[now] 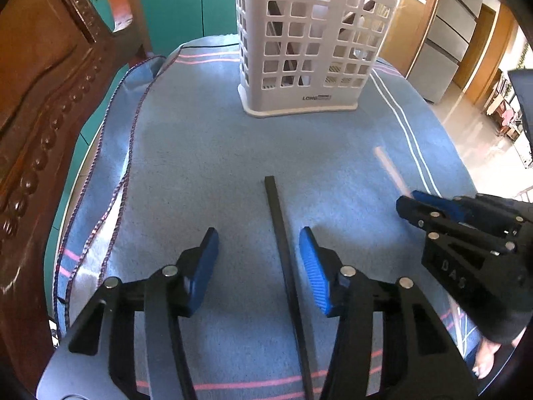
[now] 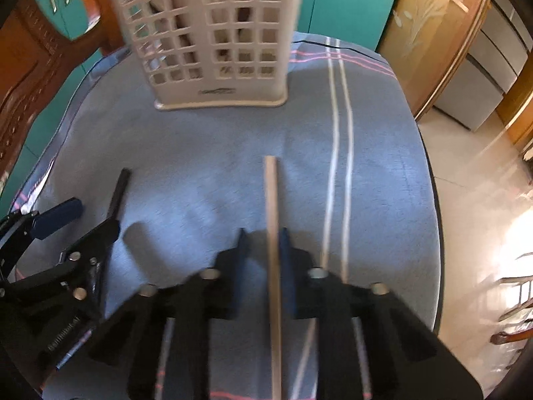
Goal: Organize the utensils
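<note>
A white lattice utensil holder (image 1: 313, 43) stands upright at the far end of the blue cloth; it also shows in the right wrist view (image 2: 213, 36). A black chopstick (image 1: 283, 246) lies on the cloth between my left gripper's (image 1: 260, 260) open blue fingers, nearer the right finger. My right gripper (image 2: 263, 253) has a light wooden chopstick (image 2: 273, 233) between its fingers, against the right finger; a gap shows at the left finger. The view is blurred. The black chopstick (image 2: 118, 193) and left gripper (image 2: 56, 233) show at its left.
A blue striped cloth (image 1: 206, 153) covers the small rounded table. A carved wooden chair back (image 1: 50, 100) rises close on the left. Teal cabinets (image 1: 186, 0) stand behind. Tiled floor (image 2: 473, 180) drops away past the table's right edge.
</note>
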`<state>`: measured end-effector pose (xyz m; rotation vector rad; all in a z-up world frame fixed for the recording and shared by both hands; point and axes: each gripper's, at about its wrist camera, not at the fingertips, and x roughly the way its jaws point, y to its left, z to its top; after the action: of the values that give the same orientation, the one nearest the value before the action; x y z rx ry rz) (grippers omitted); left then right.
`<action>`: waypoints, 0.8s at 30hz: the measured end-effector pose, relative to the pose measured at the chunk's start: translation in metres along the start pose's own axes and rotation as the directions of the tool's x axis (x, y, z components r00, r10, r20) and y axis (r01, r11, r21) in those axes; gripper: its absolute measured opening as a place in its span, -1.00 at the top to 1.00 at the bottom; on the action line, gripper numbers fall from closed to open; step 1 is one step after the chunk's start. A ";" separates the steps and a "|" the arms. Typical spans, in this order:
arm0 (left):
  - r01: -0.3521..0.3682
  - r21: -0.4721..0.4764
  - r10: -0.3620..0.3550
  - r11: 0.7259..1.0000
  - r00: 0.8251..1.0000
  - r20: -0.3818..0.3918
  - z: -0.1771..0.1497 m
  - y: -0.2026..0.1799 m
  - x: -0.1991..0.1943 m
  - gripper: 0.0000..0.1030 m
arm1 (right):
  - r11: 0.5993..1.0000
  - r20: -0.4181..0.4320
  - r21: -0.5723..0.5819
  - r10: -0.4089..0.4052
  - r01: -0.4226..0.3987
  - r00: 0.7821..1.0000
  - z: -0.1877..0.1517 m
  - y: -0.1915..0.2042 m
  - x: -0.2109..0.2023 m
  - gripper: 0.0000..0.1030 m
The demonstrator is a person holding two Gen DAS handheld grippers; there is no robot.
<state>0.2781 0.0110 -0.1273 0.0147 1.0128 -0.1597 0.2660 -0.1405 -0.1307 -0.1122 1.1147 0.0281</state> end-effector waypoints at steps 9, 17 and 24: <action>-0.002 0.004 0.002 1.000 1.000 0.015 -0.005 0.001 -0.010 0.06 | 0.964 -0.037 0.257 0.080 -0.067 0.996 0.008 -0.008 0.003 0.86; -0.008 0.017 0.008 1.000 1.000 0.027 -0.007 -0.007 -0.018 0.05 | 0.988 -0.017 0.139 0.064 -0.061 0.998 -0.012 0.009 -0.009 0.75; -0.029 0.048 0.028 0.998 0.999 0.017 -0.005 -0.010 -0.012 0.16 | 1.000 0.000 0.008 -0.030 0.030 1.000 -0.011 0.029 -0.009 0.68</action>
<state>0.2661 0.0028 -0.1195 0.0719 0.9921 -0.1578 0.2499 -0.1128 -0.1293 -0.1220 1.1125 -0.0028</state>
